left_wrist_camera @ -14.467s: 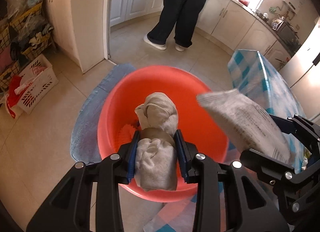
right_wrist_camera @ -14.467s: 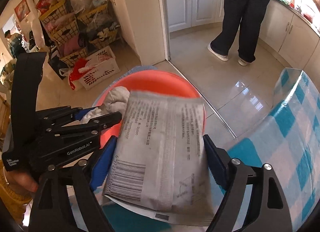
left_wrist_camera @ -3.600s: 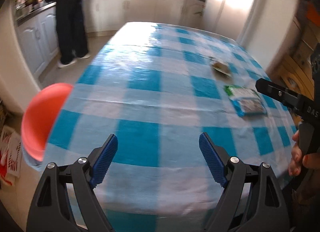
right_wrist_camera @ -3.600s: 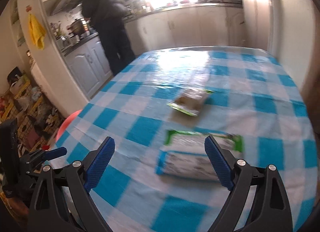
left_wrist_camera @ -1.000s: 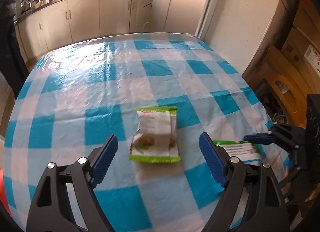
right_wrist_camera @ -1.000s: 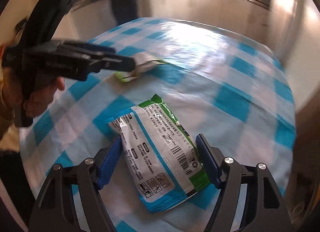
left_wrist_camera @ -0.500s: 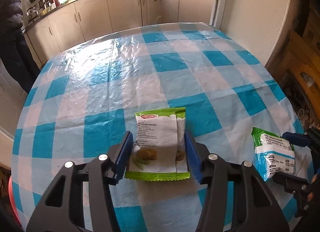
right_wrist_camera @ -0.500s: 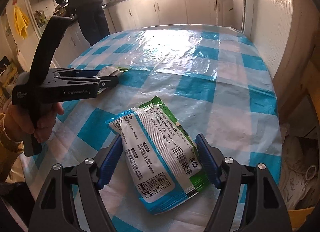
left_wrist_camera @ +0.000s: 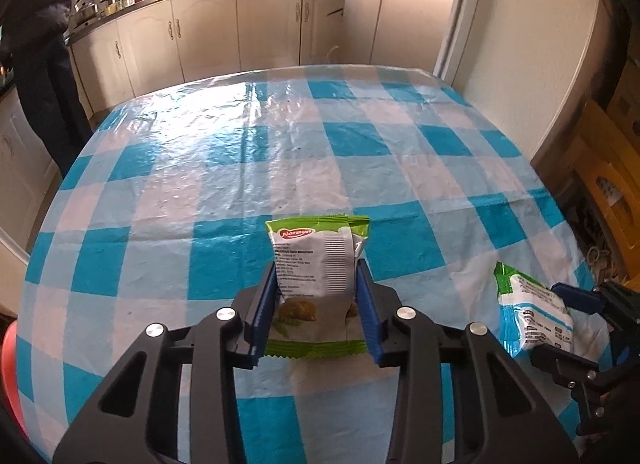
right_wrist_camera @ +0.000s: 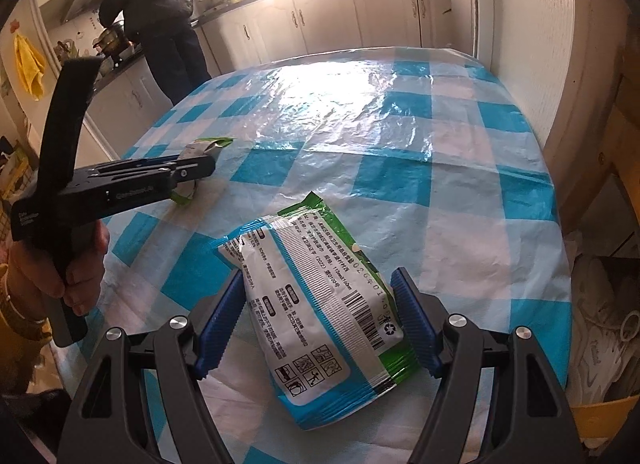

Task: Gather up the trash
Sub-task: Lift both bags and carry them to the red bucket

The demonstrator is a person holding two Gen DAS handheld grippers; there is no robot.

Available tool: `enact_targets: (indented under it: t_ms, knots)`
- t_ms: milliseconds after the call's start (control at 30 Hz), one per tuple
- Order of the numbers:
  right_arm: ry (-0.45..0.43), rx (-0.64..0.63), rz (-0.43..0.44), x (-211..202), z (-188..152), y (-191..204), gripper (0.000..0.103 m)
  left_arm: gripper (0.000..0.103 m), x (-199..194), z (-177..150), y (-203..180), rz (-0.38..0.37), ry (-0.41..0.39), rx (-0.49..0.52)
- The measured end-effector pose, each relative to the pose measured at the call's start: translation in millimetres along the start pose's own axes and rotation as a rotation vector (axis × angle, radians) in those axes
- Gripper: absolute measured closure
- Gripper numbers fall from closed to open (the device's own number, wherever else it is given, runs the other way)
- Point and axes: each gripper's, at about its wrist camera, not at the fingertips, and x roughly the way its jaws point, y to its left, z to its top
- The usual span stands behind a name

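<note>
- The left gripper (left_wrist_camera: 316,304), whose jaws have just been closing, pinches the small green snack packet (left_wrist_camera: 318,264) on the checked surface (left_wrist_camera: 224,168); the thin foil could slip out on lifting.
- The right gripper (right_wrist_camera: 320,320) clamps the wet-wipe pack (right_wrist_camera: 320,304) by its edges; it may buckle.
- The snack's red logo is too blurred to read; "GenRobot" shows on the left gripper's body.

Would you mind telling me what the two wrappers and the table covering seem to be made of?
The small green snack wrapper looks like thin printed plastic film: crimped zigzag end seams, slight sheen. The larger blue-and-green packet also seems glossy plastic film, creased, with a printed barcode. The checked tablecloth is probably vinyl or plastic-coated: it wrinkles and mirrors the window light.
</note>
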Motion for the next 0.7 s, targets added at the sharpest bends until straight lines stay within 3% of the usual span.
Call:
enact_targets:
  t_ms: [700]
  knots:
    - [0.000,0.036,0.015,-3,12,32,0.029,0.064,-68,-23,52,-0.036,-0.098,-0.096]
